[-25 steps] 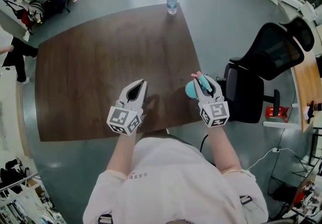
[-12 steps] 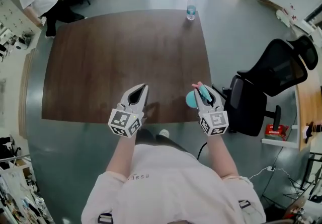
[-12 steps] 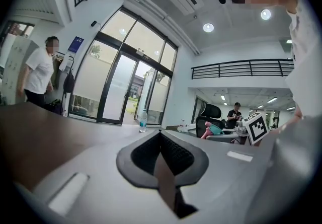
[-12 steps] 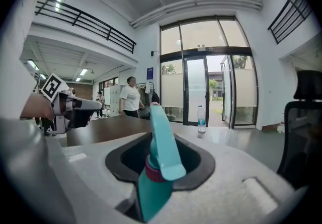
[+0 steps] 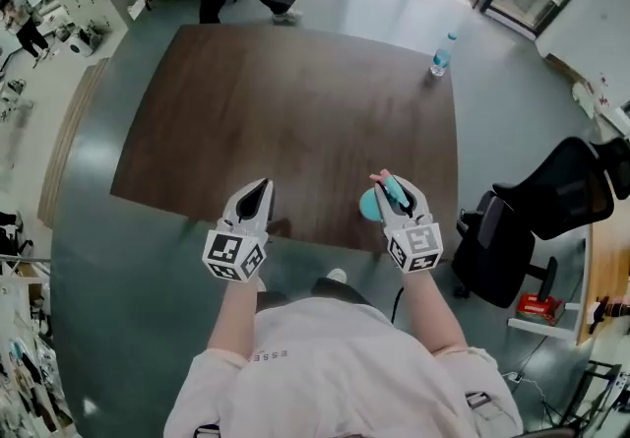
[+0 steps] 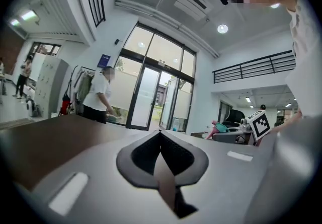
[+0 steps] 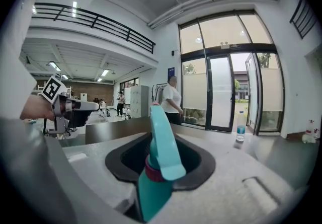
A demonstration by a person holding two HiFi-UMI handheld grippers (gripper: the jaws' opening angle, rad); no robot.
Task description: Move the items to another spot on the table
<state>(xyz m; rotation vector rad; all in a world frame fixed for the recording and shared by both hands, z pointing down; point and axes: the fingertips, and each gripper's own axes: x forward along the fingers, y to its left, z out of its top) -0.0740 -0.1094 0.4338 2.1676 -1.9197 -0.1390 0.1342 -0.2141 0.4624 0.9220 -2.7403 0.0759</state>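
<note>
Table (image 5: 295, 111) first: its big brown top spreads out at 12 o'clock from both my tools, mostly bare. My right gripper (image 5: 392, 190) is squeezed on the teal spray bottle (image 5: 371, 202), held up by the near edge. The bottle's long side runs along the jaws, toward 12 o'clock. My left gripper (image 5: 259, 192), at 9 o'clock from it, has its jaws together with nothing in them. I think the right hand must carry the bottle forward. A small water bottle (image 5: 442, 54) stands far off at 1 o'clock.
</note>
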